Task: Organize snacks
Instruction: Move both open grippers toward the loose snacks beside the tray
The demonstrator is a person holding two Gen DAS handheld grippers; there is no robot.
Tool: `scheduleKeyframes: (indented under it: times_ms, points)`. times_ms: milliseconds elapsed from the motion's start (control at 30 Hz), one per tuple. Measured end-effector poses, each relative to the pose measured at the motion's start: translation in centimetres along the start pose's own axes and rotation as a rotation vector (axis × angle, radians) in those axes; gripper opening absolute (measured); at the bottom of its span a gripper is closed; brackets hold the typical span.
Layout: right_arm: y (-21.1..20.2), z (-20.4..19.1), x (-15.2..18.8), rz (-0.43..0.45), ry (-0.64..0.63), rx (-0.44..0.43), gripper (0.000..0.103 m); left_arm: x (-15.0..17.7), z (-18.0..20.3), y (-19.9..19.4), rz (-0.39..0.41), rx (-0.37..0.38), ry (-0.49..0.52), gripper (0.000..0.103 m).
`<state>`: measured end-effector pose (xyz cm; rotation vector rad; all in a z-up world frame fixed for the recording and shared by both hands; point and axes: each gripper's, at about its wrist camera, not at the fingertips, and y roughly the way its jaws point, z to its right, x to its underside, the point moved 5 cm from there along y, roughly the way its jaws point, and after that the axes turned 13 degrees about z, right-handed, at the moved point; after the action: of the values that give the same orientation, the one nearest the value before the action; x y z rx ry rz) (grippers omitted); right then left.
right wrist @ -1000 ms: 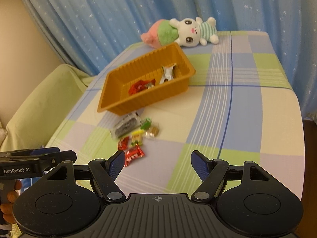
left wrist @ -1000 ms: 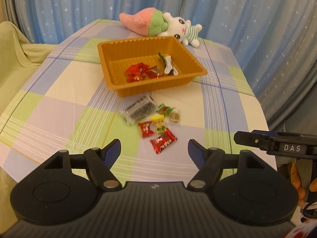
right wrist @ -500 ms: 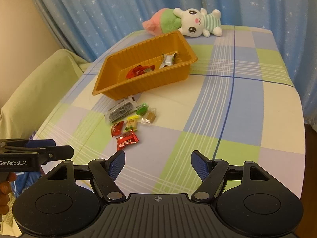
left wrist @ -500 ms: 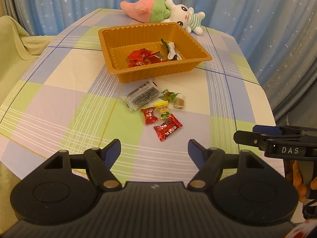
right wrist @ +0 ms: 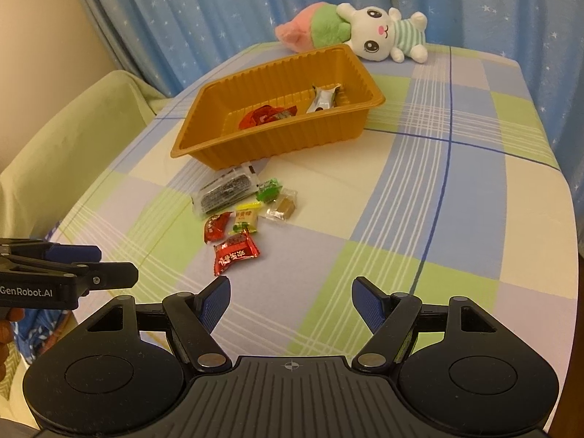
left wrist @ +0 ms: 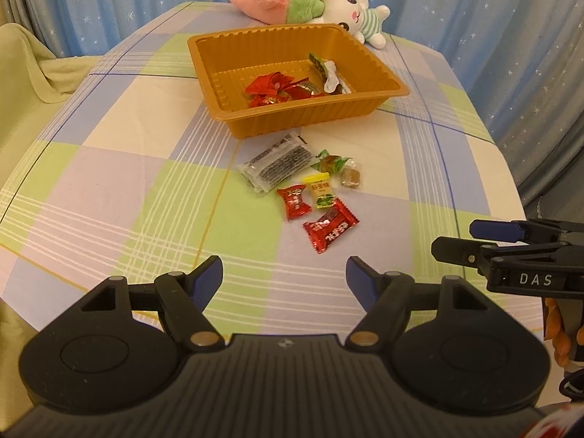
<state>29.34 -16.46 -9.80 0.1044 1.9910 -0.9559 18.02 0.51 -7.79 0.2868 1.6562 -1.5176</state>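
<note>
Left view only: the right hand-held gripper (left wrist: pixel 452 239) is showing from its side at the right edge, by the near right corner of the surface (left wrist: pixel 109 189).
Right view only: the left hand-held gripper (right wrist: pixel 116 264) is showing from its side at the left edge, with fingers (right wrist: pixel 7 325) of the person under it, and a green cover (right wrist: pixel 65 138) is draping off the surface's left side.
Left hand-held gripper: its jaws are standing wide with nothing between them, hovering over the near part of the surface.
Right hand-held gripper: its jaws are standing wide and empty too, over the near edge.
Snacks: six are lying loose just in front of the tray (left wrist: pixel 292 124): a grey packet (left wrist: pixel 277 166), a green candy (left wrist: pixel 330 162), a brown candy (left wrist: pixel 350 178), a yellow candy (left wrist: pixel 321 189), a small red candy (left wrist: pixel 294 202) and a larger red candy (left wrist: pixel 330 230) nearest the grippers.
Tray: it is holding several red wrappers (left wrist: pixel 273 89) and a white one (left wrist: pixel 330 78), with bare floor on its left half.
Toy: a plush rabbit (right wrist: pixel 379 34) is lying just behind the tray at the far edge.
Open room: the surface is lying bare right of the snacks and between the snacks and the near edge.
</note>
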Motion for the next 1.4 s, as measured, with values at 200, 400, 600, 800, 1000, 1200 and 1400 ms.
scheduleKeyframes:
  times_ms: [200, 400, 600, 800, 1000, 1200, 1400]
  points:
    - [1.3, -0.8, 0.3, 0.005, -0.045, 0.007, 0.073, 0.1, -0.9, 0.9, -0.020, -0.009, 0.001, 0.072]
    - [3.0, -2.1, 1.0, -0.011, -0.077, -0.013, 0.073, 0.4, -1.8, 1.8, -0.035, -0.021, 0.012, 0.072]
    - [4.8, -3.6, 1.5, -0.041, -0.076, -0.062, 0.073, 0.5, -3.0, 2.4, -0.044, -0.023, 0.004, 0.072]
    - [6.3, -3.1, 0.6, -0.021, -0.053, -0.018, 0.063, 0.2, -3.8, 3.2, -0.037, -0.014, 0.004, 0.072]
    - [7.3, -2.9, 0.0, -0.021, -0.028, -0.012, 0.057, -0.1, -4.6, 4.2, -0.047, -0.015, -0.002, 0.072]
    - [8.4, -4.2, 0.7, -0.092, 0.030, -0.055, 0.053, -0.6, -5.1, 5.2, -0.052, -0.009, 0.001, 0.072]
    - [9.8, -4.8, 1.0, -0.106, 0.066, -0.053, 0.048, -0.8, -5.6, 6.0, -0.063, -0.001, 0.004, 0.072]
